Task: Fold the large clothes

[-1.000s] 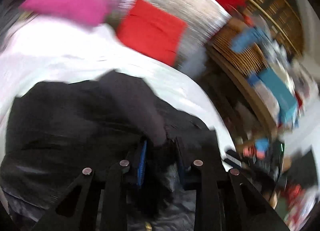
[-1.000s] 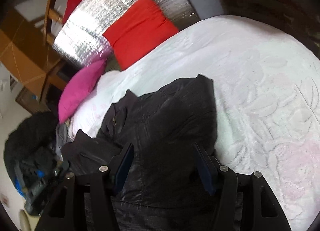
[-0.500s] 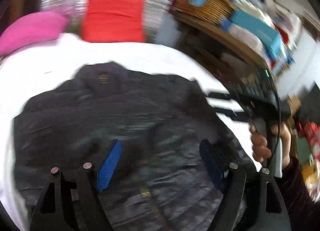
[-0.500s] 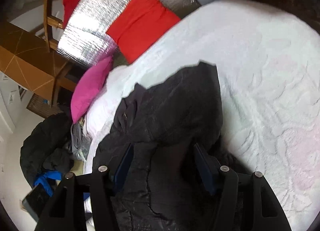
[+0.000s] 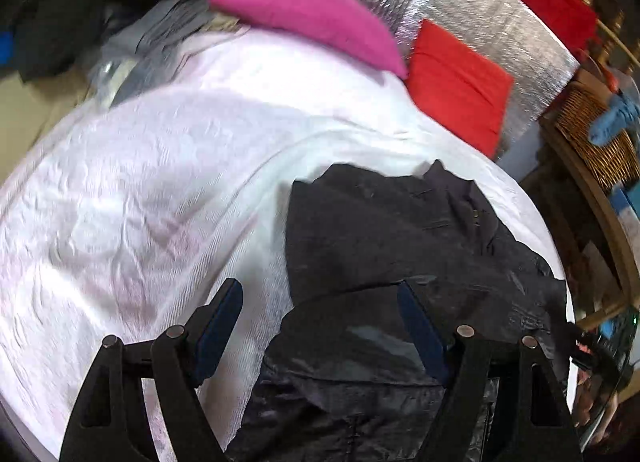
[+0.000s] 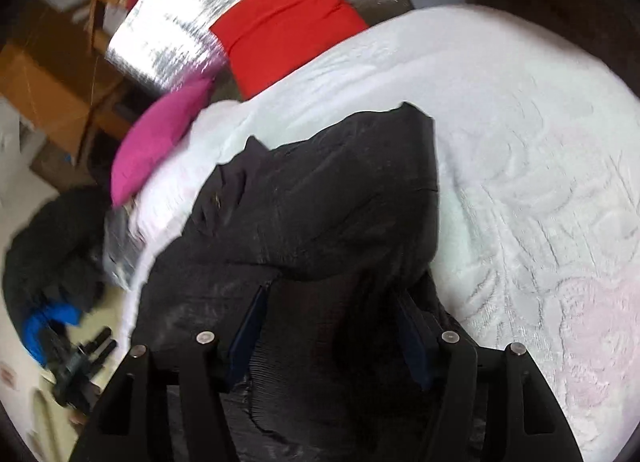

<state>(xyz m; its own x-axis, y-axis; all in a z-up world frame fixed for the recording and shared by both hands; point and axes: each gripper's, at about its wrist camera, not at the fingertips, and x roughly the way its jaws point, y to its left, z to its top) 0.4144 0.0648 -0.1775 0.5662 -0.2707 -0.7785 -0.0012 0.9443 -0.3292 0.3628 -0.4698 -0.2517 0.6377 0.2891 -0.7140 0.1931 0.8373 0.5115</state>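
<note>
A black jacket [image 5: 400, 246] lies on a white bedspread [image 5: 152, 182], partly folded over itself. My left gripper [image 5: 320, 322] is open and empty above the jacket's left edge, with its left finger over the bedspread. In the right wrist view the jacket [image 6: 320, 202] fills the middle of the bed [image 6: 540, 182]. My right gripper [image 6: 332, 326] is open and hangs just over the jacket's near part, with dark fabric between its fingers but not clamped.
A pink pillow [image 5: 312, 18] and a red pillow [image 5: 456, 82] lie at the head of the bed against a silver padded headboard [image 5: 480, 10]. A wicker shelf [image 5: 592, 142] stands at the right. Dark clothes [image 6: 52, 246] lie on the floor to the left.
My left gripper let go of the jacket and opened, then swung left so more bare bedspread shows. My right gripper stayed open and moved closer over the jacket.
</note>
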